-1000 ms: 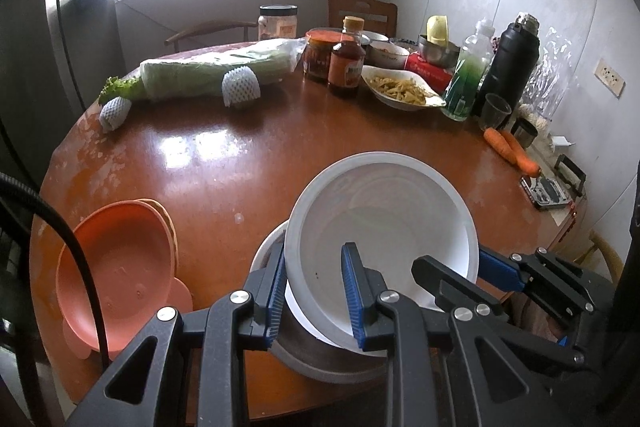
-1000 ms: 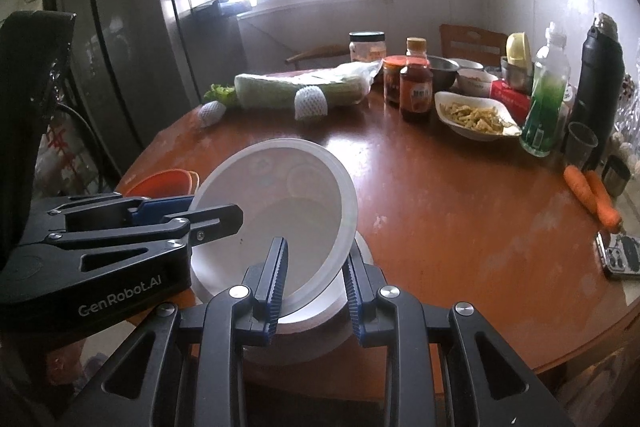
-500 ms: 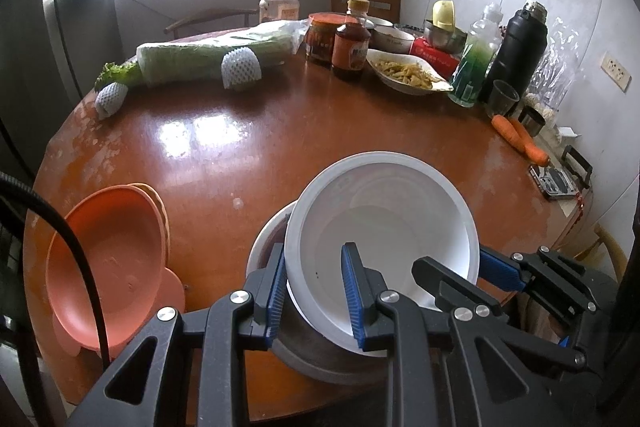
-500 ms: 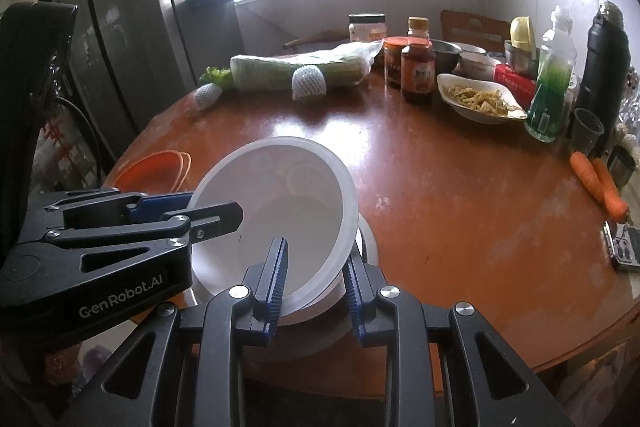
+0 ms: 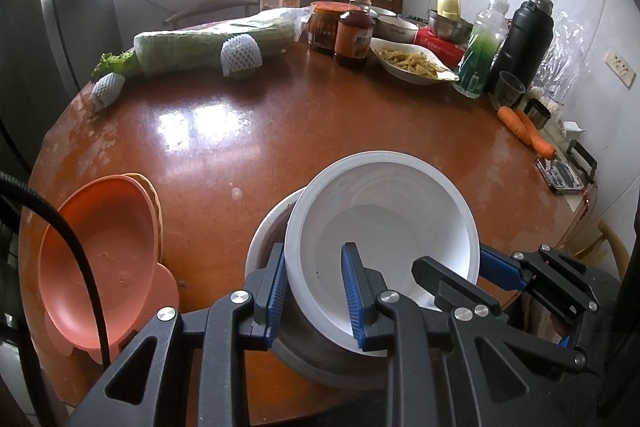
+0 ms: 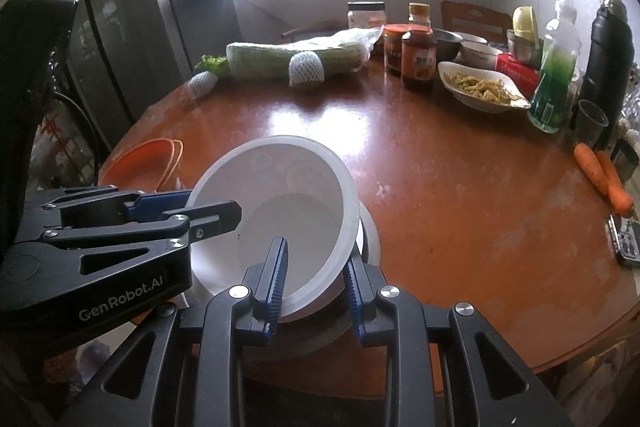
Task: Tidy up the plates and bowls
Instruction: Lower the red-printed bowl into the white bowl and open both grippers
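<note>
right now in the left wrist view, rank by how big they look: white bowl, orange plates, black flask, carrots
1. white bowl
2. orange plates; close to the bowl, and both gain from nearness to the camera
3. black flask
4. carrots

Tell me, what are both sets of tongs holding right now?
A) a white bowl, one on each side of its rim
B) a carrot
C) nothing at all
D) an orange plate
A: the left tongs and the right tongs each pinch the rim of the same white bowl, held tilted over a second bowl on the table.
</note>
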Action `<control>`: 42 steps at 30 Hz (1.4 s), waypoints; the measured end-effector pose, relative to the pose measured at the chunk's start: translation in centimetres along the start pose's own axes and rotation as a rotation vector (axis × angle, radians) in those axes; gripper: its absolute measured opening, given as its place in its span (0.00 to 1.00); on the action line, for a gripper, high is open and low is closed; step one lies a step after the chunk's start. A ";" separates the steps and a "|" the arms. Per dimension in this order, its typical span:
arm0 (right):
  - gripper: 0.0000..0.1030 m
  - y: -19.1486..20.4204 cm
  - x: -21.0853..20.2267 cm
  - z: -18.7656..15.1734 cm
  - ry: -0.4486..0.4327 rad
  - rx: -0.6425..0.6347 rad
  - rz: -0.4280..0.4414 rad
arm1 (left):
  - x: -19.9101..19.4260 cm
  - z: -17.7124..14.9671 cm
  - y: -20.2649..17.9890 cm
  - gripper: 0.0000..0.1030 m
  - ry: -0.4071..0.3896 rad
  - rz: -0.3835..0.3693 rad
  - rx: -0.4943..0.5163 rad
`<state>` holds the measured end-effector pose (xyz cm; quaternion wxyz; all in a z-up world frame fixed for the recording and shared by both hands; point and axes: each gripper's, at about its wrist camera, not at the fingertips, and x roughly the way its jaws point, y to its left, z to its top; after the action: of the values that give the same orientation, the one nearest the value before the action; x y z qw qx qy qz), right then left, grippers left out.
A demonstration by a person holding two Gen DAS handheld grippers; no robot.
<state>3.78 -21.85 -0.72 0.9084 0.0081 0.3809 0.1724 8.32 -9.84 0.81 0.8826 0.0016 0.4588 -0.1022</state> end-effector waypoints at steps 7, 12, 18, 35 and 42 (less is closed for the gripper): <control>0.29 0.0 0.1 -0.1 0.000 -0.004 -0.003 | 0.2 -0.1 0.1 0.26 0.002 0.002 -0.002; 0.29 0.3 0.3 0.0 0.001 -0.013 -0.013 | 0.2 0.0 0.2 0.26 0.000 0.001 -0.001; 0.29 0.3 0.4 0.0 0.003 -0.015 -0.015 | 0.3 -0.1 0.2 0.26 -0.001 0.005 -0.002; 0.36 0.1 -0.1 0.6 -0.014 0.006 -0.021 | -1.1 0.1 1.3 0.27 -0.040 -0.008 -0.018; 0.44 -0.4 -0.8 0.9 -0.041 0.019 -0.024 | -1.7 0.2 1.6 0.27 -0.056 0.008 -0.024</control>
<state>3.96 -22.36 0.44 0.9178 0.0154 0.3640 0.1575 7.80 -7.99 2.17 0.8956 -0.0101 0.4350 -0.0932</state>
